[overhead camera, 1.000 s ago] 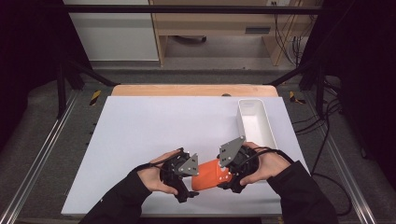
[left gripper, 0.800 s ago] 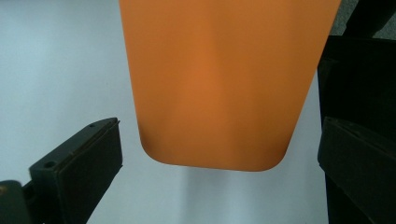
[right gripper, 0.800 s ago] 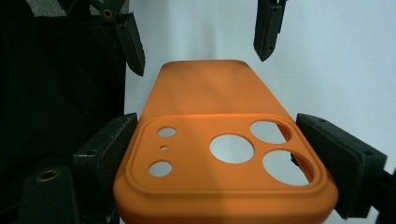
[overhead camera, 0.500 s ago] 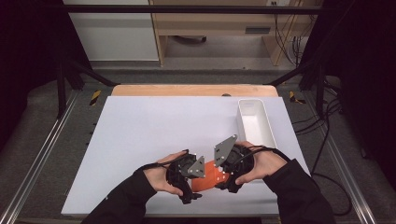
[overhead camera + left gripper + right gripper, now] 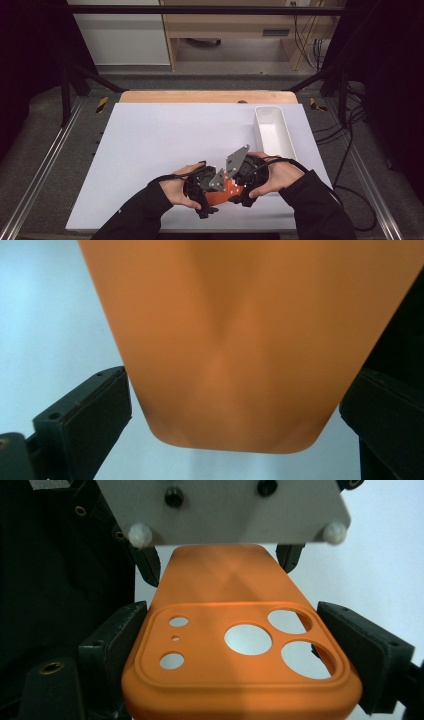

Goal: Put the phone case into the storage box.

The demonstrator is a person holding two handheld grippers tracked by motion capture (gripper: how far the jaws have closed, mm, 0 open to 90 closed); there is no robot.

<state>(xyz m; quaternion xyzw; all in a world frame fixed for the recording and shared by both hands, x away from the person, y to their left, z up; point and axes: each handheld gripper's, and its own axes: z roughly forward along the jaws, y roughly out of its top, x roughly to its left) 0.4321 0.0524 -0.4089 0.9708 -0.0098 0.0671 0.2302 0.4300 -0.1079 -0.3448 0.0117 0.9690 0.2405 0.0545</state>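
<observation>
An orange phone case (image 5: 226, 193) with camera cut-outs is held just above the white table sheet (image 5: 165, 140), near its front edge. My left gripper (image 5: 214, 192) is shut on one end of the case (image 5: 240, 340), its black jaws pressing both long edges. My right gripper (image 5: 239, 189) is shut on the camera end of the case (image 5: 240, 645), one pad on each side. In the right gripper view the left gripper (image 5: 217, 562) faces me at the far end, under its grey plate (image 5: 225, 510). Hands cover most of the case in the high view.
A long white tray (image 5: 260, 131) stands at the right of the sheet, just beyond my right hand. A wooden table edge (image 5: 205, 96) runs along the back. Metal rails flank the table, and cables lie on the floor at right.
The two grippers have drawn a little closer together, so less of the orange case shows between them. Both still hold the case.
</observation>
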